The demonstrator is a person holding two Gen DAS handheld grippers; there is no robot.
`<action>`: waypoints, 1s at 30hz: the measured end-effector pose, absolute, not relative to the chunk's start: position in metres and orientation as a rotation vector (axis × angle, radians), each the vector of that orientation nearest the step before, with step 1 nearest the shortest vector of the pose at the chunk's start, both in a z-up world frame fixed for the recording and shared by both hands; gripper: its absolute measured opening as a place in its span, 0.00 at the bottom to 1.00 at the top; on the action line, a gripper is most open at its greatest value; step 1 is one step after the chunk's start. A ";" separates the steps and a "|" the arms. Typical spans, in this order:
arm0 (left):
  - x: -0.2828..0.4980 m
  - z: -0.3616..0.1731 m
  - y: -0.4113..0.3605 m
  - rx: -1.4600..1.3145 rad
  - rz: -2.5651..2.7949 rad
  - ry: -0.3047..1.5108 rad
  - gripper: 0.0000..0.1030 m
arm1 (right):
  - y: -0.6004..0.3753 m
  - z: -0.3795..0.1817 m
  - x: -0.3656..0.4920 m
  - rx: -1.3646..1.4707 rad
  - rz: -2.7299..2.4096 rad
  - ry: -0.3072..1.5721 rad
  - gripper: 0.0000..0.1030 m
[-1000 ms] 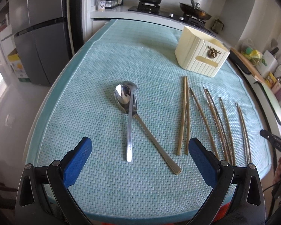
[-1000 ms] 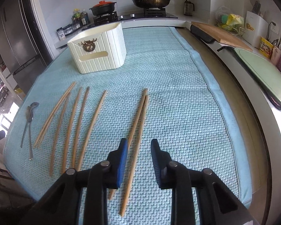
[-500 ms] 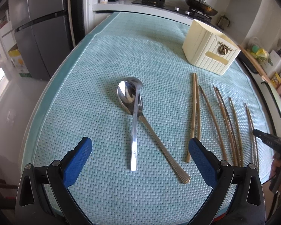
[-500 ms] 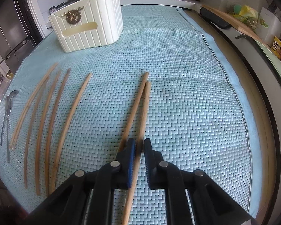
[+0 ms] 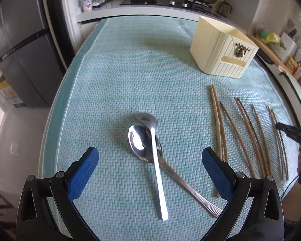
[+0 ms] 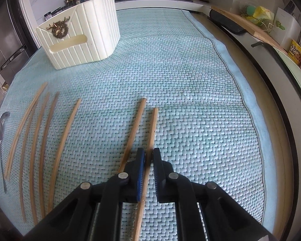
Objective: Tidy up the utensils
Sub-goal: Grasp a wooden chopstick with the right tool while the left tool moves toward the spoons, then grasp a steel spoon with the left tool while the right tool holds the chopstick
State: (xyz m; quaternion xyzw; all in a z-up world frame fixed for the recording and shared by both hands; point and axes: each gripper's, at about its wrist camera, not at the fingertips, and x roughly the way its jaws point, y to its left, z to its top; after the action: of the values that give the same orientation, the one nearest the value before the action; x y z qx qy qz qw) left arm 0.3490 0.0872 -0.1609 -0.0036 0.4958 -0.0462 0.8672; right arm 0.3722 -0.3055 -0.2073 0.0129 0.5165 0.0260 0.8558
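One chopstick (image 6: 150, 140) is clamped between the jaws of the right gripper (image 6: 148, 156), its partner chopstick (image 6: 133, 132) lying just beside on the teal mat (image 6: 190, 80). The left gripper (image 5: 150, 158) is held wide apart above two crossed spoons (image 5: 148, 146). The cream holder (image 6: 80, 38) is seen standing at the mat's far side

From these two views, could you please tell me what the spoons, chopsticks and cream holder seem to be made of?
Spoons: polished metal, probably stainless steel, judging by mirror-like reflections.
Chopsticks: matte tan sticks, likely bamboo or wood.
Holder: cream, ribbed, smooth, probably plastic.
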 end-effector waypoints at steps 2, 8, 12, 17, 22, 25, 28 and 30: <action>0.372 -0.166 0.081 0.066 -0.122 1.076 0.99 | -0.307 -0.208 0.374 0.040 0.052 1.083 0.07; 0.440 -0.206 0.068 0.198 -0.155 1.284 0.95 | -0.315 -0.206 0.363 0.061 0.057 1.078 0.07; 0.463 -0.223 0.068 0.200 -0.160 1.395 0.82 | -0.316 -0.206 0.366 0.074 0.062 1.082 0.07; 0.477 -0.216 0.067 0.174 -0.176 1.432 0.45 | -0.323 -0.201 0.364 0.068 0.067 1.082 0.07; 0.491 -0.206 0.072 0.102 -0.164 1.444 0.05 | -0.328 -0.203 0.365 0.075 0.085 1.083 0.07; 0.491 -0.199 0.076 0.112 -0.128 1.436 0.07 | -0.333 -0.202 0.363 0.099 0.095 1.087 0.06; 0.485 -0.187 0.082 0.125 -0.130 1.427 0.54 | -0.336 -0.200 0.360 0.106 0.103 1.090 0.07; 0.482 -0.180 0.080 0.148 -0.138 1.403 0.77 | -0.335 -0.200 0.356 0.095 0.107 1.090 0.07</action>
State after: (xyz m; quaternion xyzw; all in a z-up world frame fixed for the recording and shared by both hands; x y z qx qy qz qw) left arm 0.4823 0.0800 -0.1797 0.0681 0.6444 -0.0632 0.7590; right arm 0.3563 -0.3347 -0.1999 0.0453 0.5180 0.0510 0.8526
